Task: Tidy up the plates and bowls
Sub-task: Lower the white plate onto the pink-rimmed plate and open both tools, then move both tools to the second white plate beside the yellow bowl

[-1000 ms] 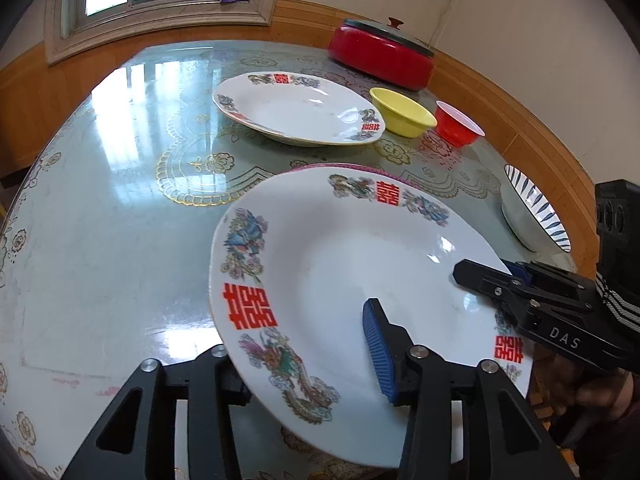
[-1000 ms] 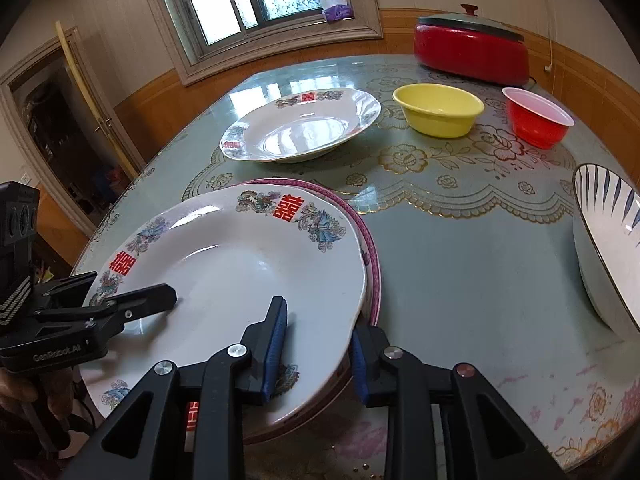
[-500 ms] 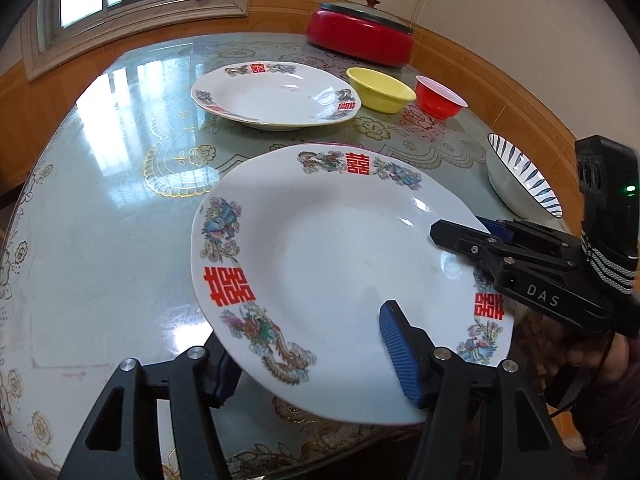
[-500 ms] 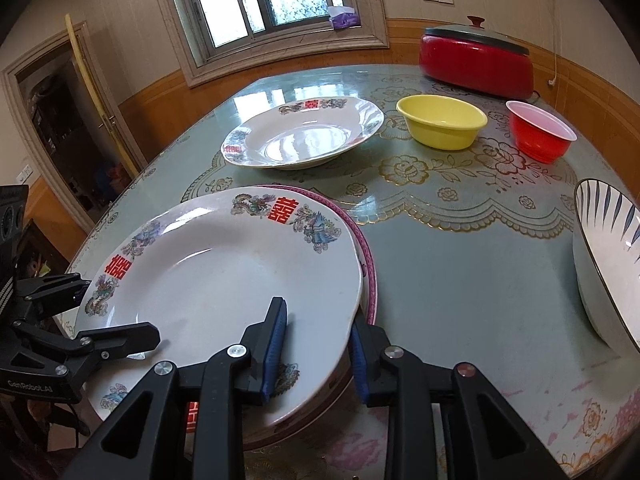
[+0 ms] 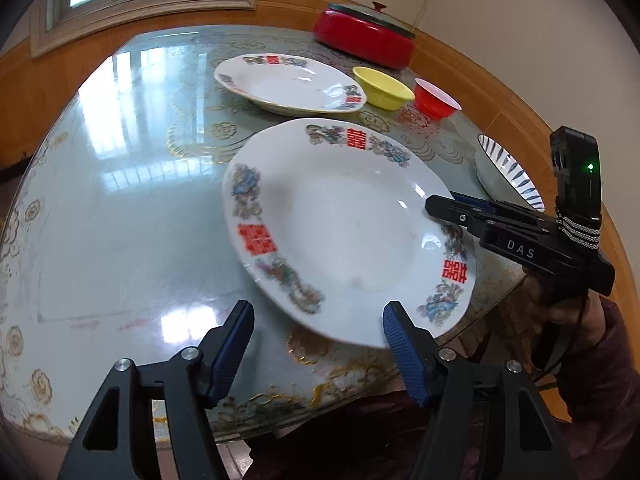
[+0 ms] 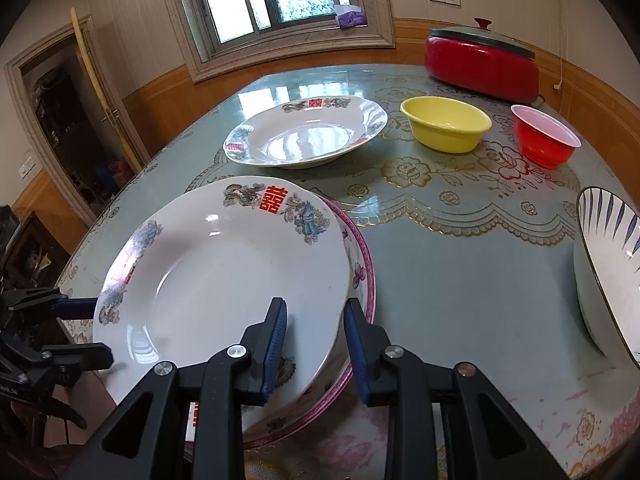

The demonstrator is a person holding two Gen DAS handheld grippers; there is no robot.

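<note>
The step in hand is judged to be the stacking of one white patterned plate [image 6: 216, 280] onto the pink-rimmed plate [image 6: 362, 264], both lying at the near edge of the table [image 6: 460, 264]. The upper plate is clamped at its near rim by the right gripper [image 6: 316, 340], whose jaws are closed on that rim. The left gripper [image 5: 316, 344] has just been opening; its jaws stand apart, clear of the plate, with nothing between the pads.

The upper plate sits off-centre and overhangs the table's near edge. Before release by the right gripper, it should be slid inward until seated on the lower plate.

A second white plate [image 6: 308, 132], a yellow bowl [image 6: 446, 128] and a red bowl [image 6: 544, 136] stand toward the far edge; a striped bowl [image 6: 608, 272] stands at the right edge. Open room is left in the table's middle.
</note>
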